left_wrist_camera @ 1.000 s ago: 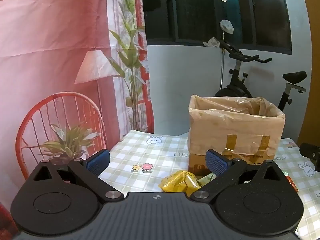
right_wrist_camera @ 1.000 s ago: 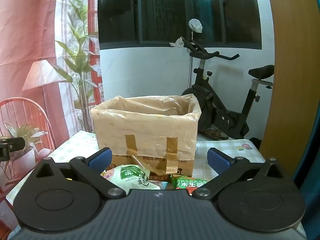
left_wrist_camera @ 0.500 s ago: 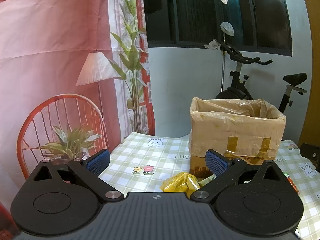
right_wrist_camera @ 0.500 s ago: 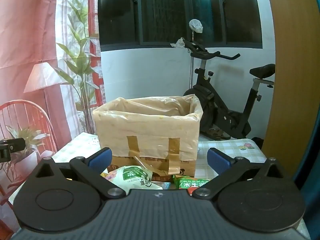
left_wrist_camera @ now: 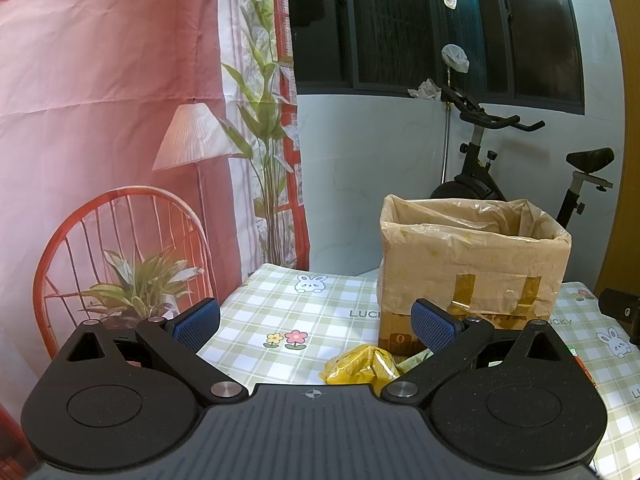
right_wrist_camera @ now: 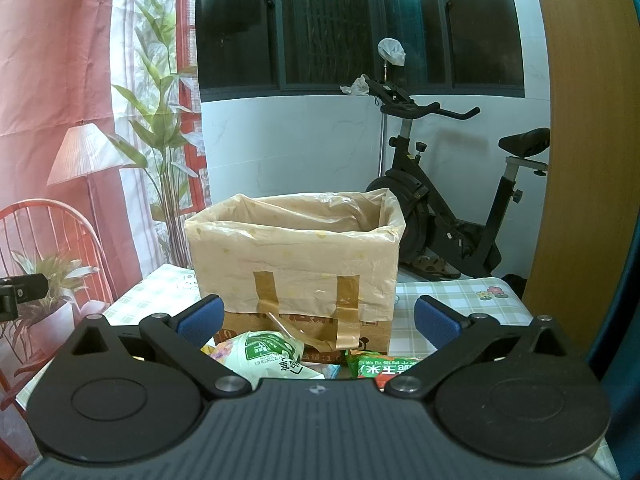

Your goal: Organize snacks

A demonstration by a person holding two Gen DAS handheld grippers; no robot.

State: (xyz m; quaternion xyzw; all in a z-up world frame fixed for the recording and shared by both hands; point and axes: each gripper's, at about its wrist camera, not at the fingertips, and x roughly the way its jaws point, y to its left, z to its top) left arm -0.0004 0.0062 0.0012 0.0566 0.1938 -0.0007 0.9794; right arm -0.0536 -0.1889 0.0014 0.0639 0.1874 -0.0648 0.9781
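Left tongs: my left tongs are released, the two blue pads spread wide with nothing between them, held above the table.
Right tongs: my right tongs are likewise released and empty, pads wide apart.
Box: a cardboard box lined with a plastic bag stands straight ahead of my right tongs; from my left tongs the box sits ahead and to the right.
Yellow packet: a crumpled yellow packet lies on the table just below and ahead of my left tongs, toward the right pad, close to the box's front.
Green and white packet: a snack packet lies just under my right tongs, near the left pad.
Green and red packet: another packet lies below the right pad, in front of the box.
Background: an exercise bike stands behind the box.
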